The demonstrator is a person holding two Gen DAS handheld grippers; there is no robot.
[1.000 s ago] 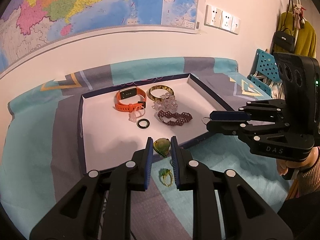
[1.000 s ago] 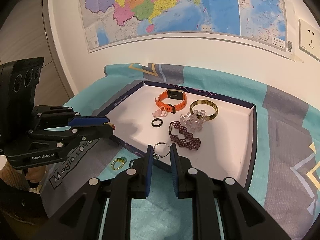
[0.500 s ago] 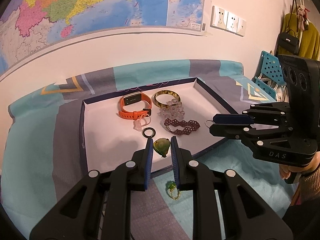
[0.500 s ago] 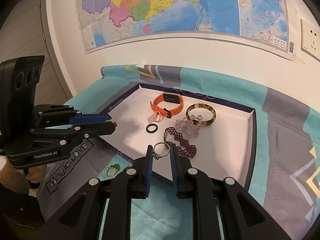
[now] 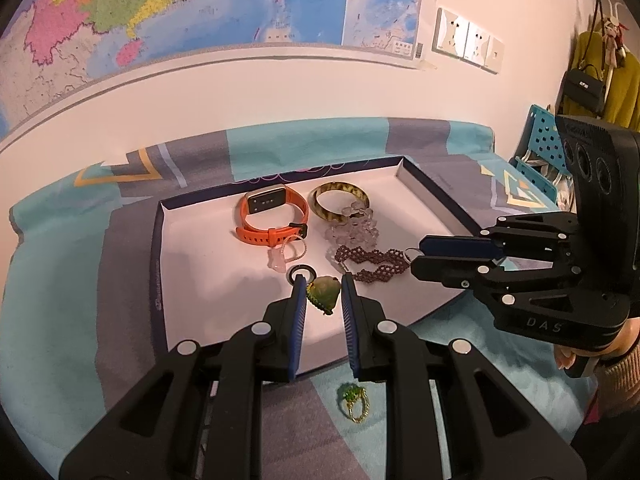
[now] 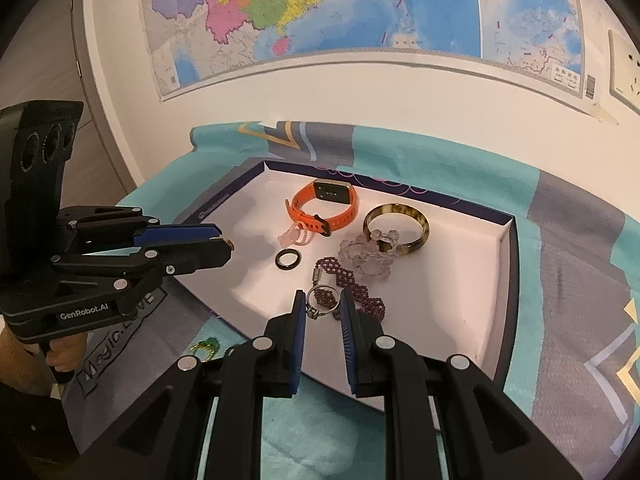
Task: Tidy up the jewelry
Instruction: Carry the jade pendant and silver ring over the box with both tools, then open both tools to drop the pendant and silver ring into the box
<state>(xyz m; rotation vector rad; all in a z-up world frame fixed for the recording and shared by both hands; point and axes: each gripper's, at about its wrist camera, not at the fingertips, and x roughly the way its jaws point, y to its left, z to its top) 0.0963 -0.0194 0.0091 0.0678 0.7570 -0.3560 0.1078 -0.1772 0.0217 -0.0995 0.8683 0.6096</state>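
Observation:
My left gripper (image 5: pixel 322 283) is shut on a green pendant (image 5: pixel 325 291) and holds it over the white tray (image 5: pixel 208 280), near a black ring (image 5: pixel 301 271). My right gripper (image 6: pixel 322 300) is shut on a silver ring (image 6: pixel 321 301) and holds it above the tray (image 6: pixel 460 300) and a maroon beaded bracelet (image 6: pixel 352 286). The tray also holds an orange watch (image 5: pixel 272 216), an amber bangle (image 5: pixel 340 201), a clear bead bracelet (image 5: pixel 354 228) and a small pink ring (image 5: pixel 286 254). A gold ring with a green stone (image 5: pixel 354 400) lies on the cloth in front of the tray.
The tray sits on a teal and grey cloth (image 5: pixel 60 280) against a white wall with a map (image 5: pixel 180 12). A blue perforated rack (image 5: pixel 540 160) and hanging clothes stand at the right. The gold ring shows in the right wrist view (image 6: pixel 204 348) too.
Both grippers have moved forward over the tray with their jewelry held. The tray items look nearer and the gold ring has dropped lower in the left wrist view.

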